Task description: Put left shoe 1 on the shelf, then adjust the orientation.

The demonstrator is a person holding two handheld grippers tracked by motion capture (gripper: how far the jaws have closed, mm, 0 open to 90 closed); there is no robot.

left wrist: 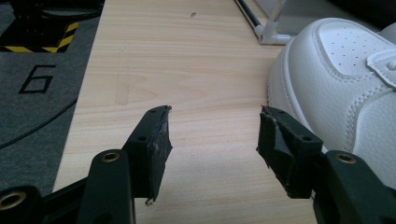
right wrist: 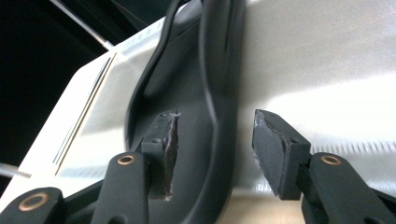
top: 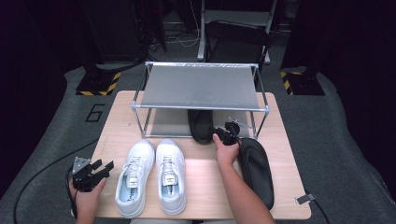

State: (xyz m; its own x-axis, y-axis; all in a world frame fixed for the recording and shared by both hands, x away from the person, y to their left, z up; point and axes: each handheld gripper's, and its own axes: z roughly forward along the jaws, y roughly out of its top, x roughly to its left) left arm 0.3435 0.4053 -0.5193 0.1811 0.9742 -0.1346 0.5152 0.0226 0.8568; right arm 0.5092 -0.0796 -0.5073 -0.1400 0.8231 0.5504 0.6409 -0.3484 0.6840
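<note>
A black slipper lies on the lower shelf of a metal shoe rack. My right gripper sits at its heel end. In the right gripper view the jaws of my right gripper stand open around the black slipper's side wall: one pad is inside the slipper, the other outside and clear of it. A second black slipper lies on the table to the right of my right forearm. My left gripper rests open over bare wood, with nothing between its jaws.
A pair of white sneakers stands side by side in front of the rack, toes toward it; one white sneaker is just right of my left gripper. A rack leg stands ahead. The table's left edge is close by.
</note>
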